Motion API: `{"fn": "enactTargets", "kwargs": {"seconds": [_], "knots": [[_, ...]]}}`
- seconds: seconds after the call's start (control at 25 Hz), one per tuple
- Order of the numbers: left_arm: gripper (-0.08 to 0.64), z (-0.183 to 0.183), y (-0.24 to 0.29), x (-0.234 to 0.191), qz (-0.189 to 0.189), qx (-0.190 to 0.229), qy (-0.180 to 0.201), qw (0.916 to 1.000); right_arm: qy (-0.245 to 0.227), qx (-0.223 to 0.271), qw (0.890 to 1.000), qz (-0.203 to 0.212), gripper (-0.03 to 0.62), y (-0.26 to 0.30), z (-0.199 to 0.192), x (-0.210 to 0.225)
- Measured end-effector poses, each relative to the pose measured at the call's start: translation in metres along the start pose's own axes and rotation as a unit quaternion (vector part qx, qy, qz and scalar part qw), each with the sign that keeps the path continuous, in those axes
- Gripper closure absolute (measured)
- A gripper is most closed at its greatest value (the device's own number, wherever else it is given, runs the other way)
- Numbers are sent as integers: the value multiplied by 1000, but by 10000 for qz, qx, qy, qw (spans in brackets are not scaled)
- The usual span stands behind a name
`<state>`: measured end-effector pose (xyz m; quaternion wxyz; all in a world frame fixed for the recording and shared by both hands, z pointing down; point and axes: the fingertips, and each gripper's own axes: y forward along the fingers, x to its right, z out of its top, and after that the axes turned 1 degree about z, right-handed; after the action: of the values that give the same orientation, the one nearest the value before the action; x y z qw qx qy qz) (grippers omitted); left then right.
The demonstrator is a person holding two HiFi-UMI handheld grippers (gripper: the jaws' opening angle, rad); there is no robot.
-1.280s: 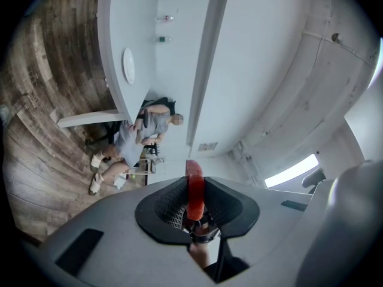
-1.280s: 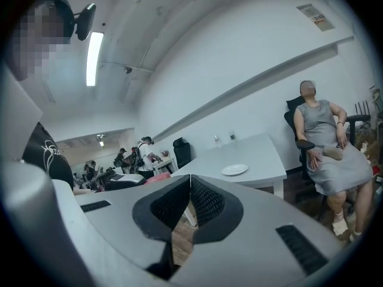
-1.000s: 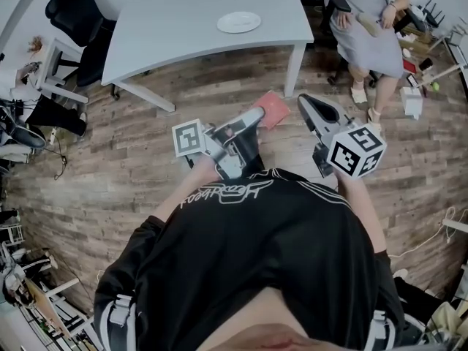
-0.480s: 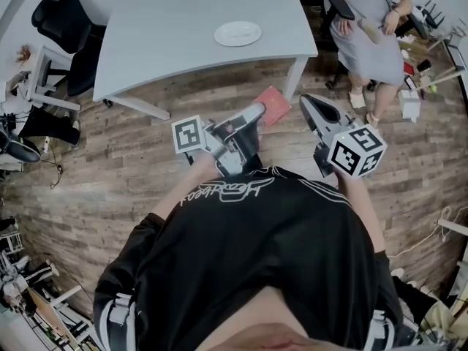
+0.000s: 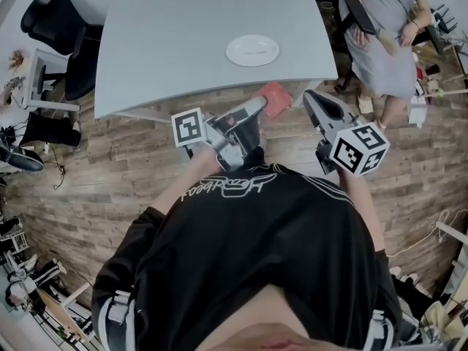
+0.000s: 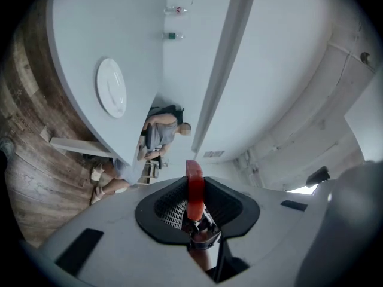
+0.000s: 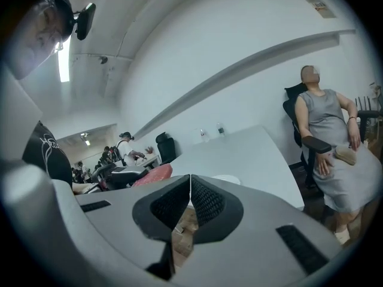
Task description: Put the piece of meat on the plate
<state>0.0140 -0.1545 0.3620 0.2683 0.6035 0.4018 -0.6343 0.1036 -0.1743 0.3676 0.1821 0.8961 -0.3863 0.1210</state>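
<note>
A person in a black shirt [image 5: 256, 254] stands at a pale grey table [image 5: 168, 42], a claw tool in each hand. A second ago the table's near edge lay well ahead of the tools. Now it has come right up to their tips, and the white plate [image 5: 252, 50] sits much closer to them. The two tools are held out from the chest just as before.

The left gripper [image 5: 257, 108] reaches forward and slightly to the right, its nose tipped a little upward. Its jaws are narrowed onto the piece of meat [image 6: 194, 184], a flat red slab pinched on edge between the black ribbed pads and sticking out past the tips. The meat hangs in the air just at the table's near edge, short of the plate and not touching it. The plate lies near that edge, toward the table's right-hand corner.

The right gripper [image 5: 311, 97] is held beside the left one and apart from it, pointing forward and slightly down. Its jaws are pressed together with nothing between them.

Each tool carries a cube with black-and-white square markers. White script runs across the shirt's chest, upside down from above and not clear enough to read. A seated person in a grey dress [image 5: 384, 28] is beyond the table's right end.
</note>
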Motion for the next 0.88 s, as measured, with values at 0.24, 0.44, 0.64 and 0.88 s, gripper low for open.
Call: {"fn": "enactTargets", "kwargs": {"seconds": [0.24,0.44,0.64,0.88], "knots": [[478,68,13,-9,52,-19,-87,9999,114,-75,9999,-80,581,57,23,24],[479,112,18,-17,193,-49,17,9998,112,-125,9997,-154,582,95,34,39],[477,142,29,-22,253,-104,120,9996,108,-134,9997,-180,581,119,45,54],[479,166,32,-41,465,-124,226,9986,254,-201,9993,-207,581,143,40,72]]}}
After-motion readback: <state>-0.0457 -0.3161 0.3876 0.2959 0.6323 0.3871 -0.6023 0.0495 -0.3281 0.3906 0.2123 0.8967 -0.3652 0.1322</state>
